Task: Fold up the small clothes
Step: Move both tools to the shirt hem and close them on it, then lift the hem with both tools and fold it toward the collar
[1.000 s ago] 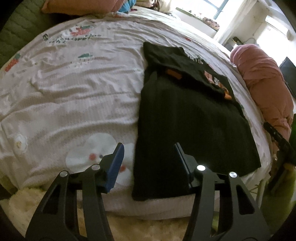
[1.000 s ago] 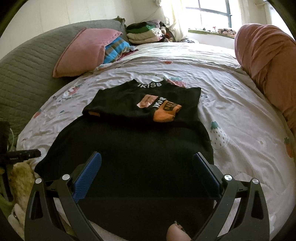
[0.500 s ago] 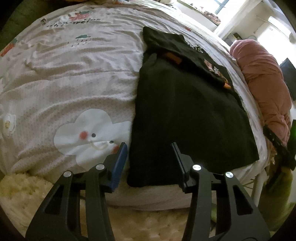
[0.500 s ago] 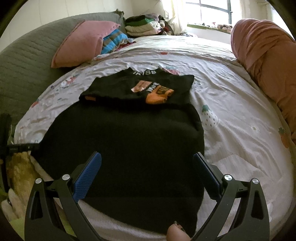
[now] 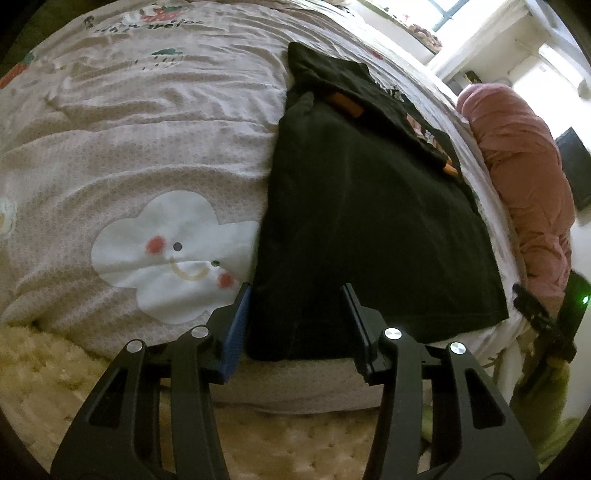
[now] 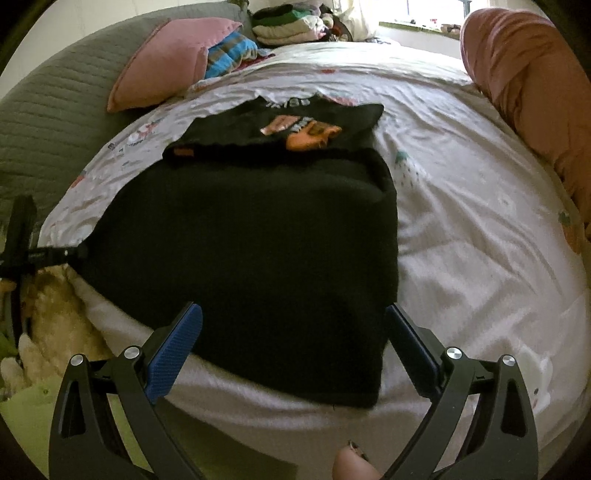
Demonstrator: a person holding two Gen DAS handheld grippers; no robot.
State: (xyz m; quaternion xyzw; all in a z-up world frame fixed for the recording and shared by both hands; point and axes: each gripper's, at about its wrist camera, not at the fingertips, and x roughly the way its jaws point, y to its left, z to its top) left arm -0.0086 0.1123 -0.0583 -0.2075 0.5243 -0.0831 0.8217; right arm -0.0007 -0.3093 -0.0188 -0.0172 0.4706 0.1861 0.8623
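Bed (image 6: 461,206) under a pale printed cover, filling both views, with grey headboard (image 6: 48,122) curving along the far left. Long pink bolster (image 6: 532,81) along the far right edge; pink cushion (image 6: 166,62) and stack of folded clothes (image 6: 291,22) at the head end. Black garment (image 6: 258,251) spread flat near the foot edge, upper part already folded down so the orange print (image 6: 306,136) faces up. White smiling cloud patch (image 5: 166,254) just beside its left edge. Fluffy cream rug (image 5: 44,373) below the mattress.

Left tongs (image 5: 295,325) angled steeply down, apart, straddling the garment's near left corner, blue pad at the hem's edge, not pressing on the cloth. Right tongs (image 6: 291,350) angled down likewise, spread wide over the near right corner, hem between the fingers but ungripped. Fingertip (image 6: 351,465) of the holding hand just showing at the bottom of the right view.
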